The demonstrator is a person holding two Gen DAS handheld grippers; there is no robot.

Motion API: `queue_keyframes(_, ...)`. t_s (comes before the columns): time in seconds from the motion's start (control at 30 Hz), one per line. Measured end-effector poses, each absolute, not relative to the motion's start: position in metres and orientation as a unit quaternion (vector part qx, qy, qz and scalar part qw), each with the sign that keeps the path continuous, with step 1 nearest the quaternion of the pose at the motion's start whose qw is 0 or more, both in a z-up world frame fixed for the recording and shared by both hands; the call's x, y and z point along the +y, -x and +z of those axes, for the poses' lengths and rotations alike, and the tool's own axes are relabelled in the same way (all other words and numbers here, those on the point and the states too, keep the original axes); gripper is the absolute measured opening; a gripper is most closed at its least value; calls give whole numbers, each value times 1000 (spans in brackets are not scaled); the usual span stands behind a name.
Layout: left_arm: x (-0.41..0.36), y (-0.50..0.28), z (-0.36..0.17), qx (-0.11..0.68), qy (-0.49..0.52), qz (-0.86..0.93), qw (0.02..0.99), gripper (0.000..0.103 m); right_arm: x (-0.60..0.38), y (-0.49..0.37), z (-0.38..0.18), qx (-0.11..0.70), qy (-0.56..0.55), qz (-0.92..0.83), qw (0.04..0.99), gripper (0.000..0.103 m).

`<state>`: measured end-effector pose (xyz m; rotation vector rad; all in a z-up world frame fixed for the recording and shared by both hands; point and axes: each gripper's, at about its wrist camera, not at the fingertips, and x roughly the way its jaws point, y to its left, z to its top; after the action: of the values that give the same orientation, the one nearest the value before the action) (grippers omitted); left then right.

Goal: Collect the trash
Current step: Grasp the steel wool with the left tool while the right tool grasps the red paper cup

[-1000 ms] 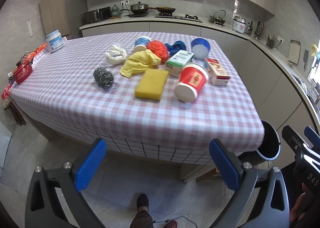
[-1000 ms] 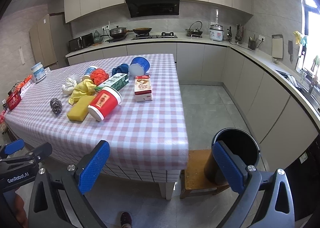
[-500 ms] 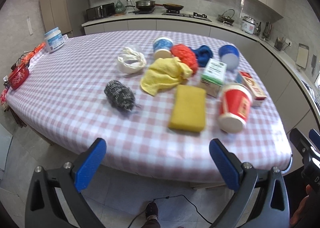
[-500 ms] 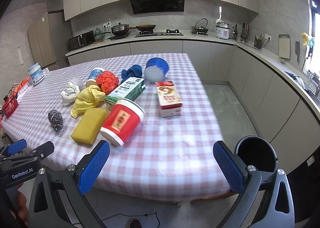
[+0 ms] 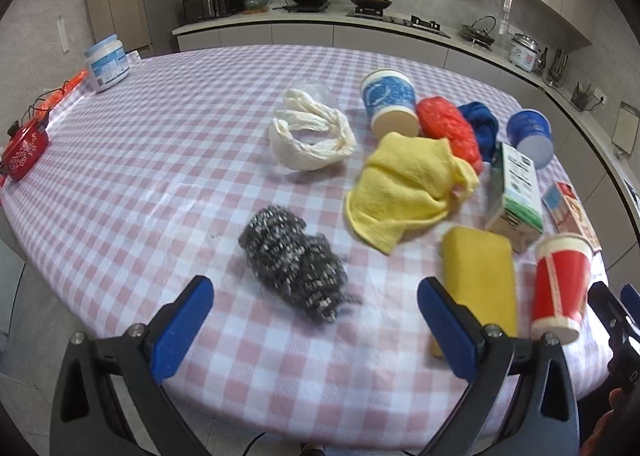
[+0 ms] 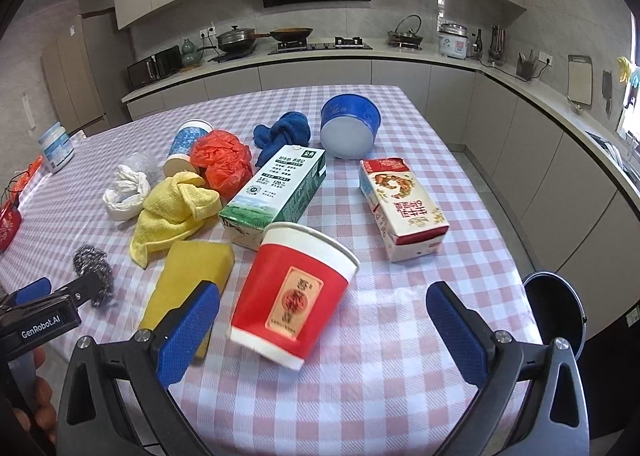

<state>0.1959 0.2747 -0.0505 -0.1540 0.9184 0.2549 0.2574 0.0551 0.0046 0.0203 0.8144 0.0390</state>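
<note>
My left gripper (image 5: 316, 326) is open and empty, just short of a steel wool ball (image 5: 294, 256) on the checked table (image 5: 140, 160). My right gripper (image 6: 322, 330) is open and empty, its jaws to either side of a red paper cup (image 6: 294, 290) lying on its side. Around them lie a yellow sponge (image 6: 188, 276), a yellow cloth (image 6: 172, 210), a green milk carton (image 6: 276, 196), a red-and-white carton (image 6: 402, 212), a red plastic bag (image 6: 220, 162), a blue cloth (image 6: 282, 134), a blue bowl (image 6: 348, 130), a blue patterned cup (image 5: 390, 102) and a white bag (image 5: 310, 136).
A black trash bin (image 6: 558, 314) stands on the floor past the table's right edge. A white jar (image 5: 106, 62) and a red object (image 5: 24, 146) sit at the table's left side. Kitchen counters run along the back and right walls.
Both grippers have moved forward and down toward the table. The steel wool now sits close before the left jaws and the red cup between the right jaws. Both stay open.
</note>
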Motion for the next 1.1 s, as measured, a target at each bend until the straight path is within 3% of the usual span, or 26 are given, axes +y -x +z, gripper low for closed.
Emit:
queue_keyframes(0.2,288,-217,-69,461,81,116,876,97,62,-282,-12,413,-12,1,911,103)
queue_keyframes(0.5,287,-222,-83,478,69,100,870,82,67,-298,-34,435,-20,-9,900,103)
queue_keyframes(0.53,287,-221,-82,476,66,98,871,79,67,-298,-35,436,-21,-8,899,100)
queue_keyframes(0.67,286,-221,-78,466,58,86,879,61,64,-300,-43,451,-39,9,891,72)
queue_keyframes(0.7,285,-220,-77,464,57,84,880,59,64,-300,-44,454,-43,13,890,69)
queue_keyframes(0.87,287,-219,-76,455,62,69,886,46,63,-298,-44,447,-46,20,893,64)
queue_keyframes(1.1,291,-206,-61,437,86,40,894,41,60,-289,-27,421,-47,26,906,62)
